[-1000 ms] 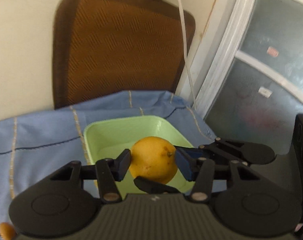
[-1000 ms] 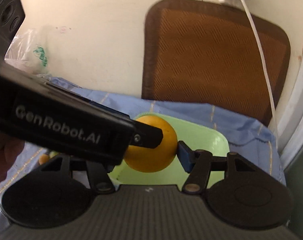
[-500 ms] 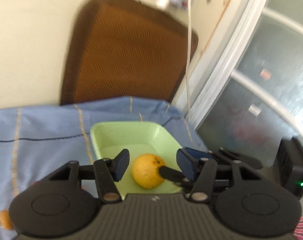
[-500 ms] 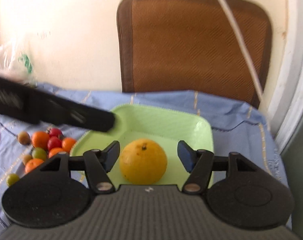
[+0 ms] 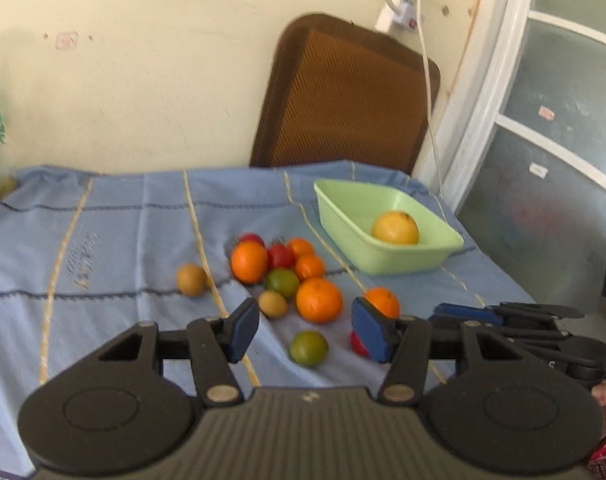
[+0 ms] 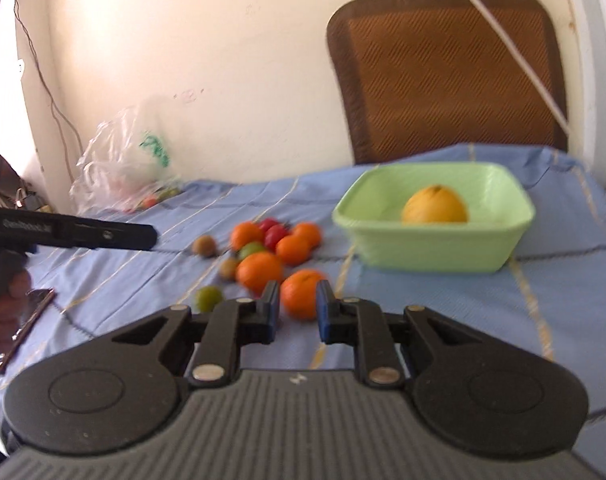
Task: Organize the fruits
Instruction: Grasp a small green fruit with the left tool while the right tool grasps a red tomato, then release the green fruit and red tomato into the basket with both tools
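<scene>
One yellow fruit (image 5: 395, 228) lies alone in the green tub (image 5: 343, 216), which stands on the blue cloth (image 5: 123, 240) near its far right corner; a brown chair back (image 5: 343, 96) rises behind the cloth, against the wall.
Loose pile, on the cloth just left of the tub: large orange (image 5: 319, 300); second orange (image 5: 249, 261); two small oranges (image 5: 310, 267); two red tomatoes (image 5: 279, 256); green fruit (image 5: 282, 282); brown fruit (image 5: 272, 304), all touching or nearly so.
Strays: brown fruit (image 5: 191, 279), left of the pile; green fruit (image 5: 308, 348), nearest the camera; one orange (image 5: 381, 301) between pile and tub.
Left gripper (image 5: 305, 332): above the cloth, jaws spread wide, nothing held.
Right gripper (image 6: 298, 312): jaws parted by a narrower gap, nothing between the pads; that stray orange shows beyond the gap, and whether it is touched cannot be told.
Plastic bag (image 6: 123, 164): far left, by the wall.
</scene>
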### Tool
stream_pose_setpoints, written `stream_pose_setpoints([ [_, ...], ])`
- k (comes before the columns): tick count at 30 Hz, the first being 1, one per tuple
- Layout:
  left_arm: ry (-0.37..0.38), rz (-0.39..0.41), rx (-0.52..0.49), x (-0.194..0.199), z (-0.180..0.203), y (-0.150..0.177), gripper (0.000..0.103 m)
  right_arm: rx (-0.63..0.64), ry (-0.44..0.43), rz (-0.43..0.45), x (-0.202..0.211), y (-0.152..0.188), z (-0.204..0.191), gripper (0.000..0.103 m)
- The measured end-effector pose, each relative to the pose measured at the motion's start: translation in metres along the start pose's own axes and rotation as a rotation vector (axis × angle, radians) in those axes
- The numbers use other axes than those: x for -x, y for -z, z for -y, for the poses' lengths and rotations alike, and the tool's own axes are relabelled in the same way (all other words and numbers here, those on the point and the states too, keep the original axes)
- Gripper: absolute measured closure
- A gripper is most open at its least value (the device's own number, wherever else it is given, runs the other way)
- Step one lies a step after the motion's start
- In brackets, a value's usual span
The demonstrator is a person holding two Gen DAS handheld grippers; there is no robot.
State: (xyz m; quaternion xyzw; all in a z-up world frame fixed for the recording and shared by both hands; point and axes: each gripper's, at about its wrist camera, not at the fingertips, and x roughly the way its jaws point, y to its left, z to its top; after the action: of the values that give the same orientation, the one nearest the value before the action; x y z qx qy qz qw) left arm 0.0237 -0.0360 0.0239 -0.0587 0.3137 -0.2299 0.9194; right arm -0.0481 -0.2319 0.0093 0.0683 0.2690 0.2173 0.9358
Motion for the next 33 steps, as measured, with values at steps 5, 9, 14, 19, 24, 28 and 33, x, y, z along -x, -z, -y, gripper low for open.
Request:
stream_pose_setpoints([
  [5,-0.023,-0.046,-0.074,-0.02,0.008,0.018,0.052,0.053,-0.012,-0.058,-0.018,0.004,-0.012,0.08],
  [9,-0.036,-0.097,-0.064,-0.035,-0.001,0.031,0.052,0.052,-0.033,-0.092,-0.033,0.004,-0.009,0.079],
  [14,-0.013,-0.102,-0.072,-0.037,-0.007,0.034,0.058,0.076,-0.029,-0.102,-0.045,0.005,-0.01,0.069],
  [19,0.001,-0.11,-0.075,-0.037,-0.012,0.034,0.076,0.093,-0.025,-0.112,-0.052,0.006,-0.012,0.069],
  [24,0.032,-0.092,-0.045,-0.023,-0.013,0.024,0.076,0.118,-0.05,-0.082,-0.039,0.006,-0.019,0.074],
  [28,0.075,-0.037,-0.069,-0.026,0.006,-0.013,0.076,0.138,0.015,0.053,-0.011,-0.008,-0.01,0.074],
  [33,0.101,-0.018,-0.131,-0.07,0.047,-0.058,0.076,0.046,0.198,0.151,0.004,-0.033,0.045,0.074],
])
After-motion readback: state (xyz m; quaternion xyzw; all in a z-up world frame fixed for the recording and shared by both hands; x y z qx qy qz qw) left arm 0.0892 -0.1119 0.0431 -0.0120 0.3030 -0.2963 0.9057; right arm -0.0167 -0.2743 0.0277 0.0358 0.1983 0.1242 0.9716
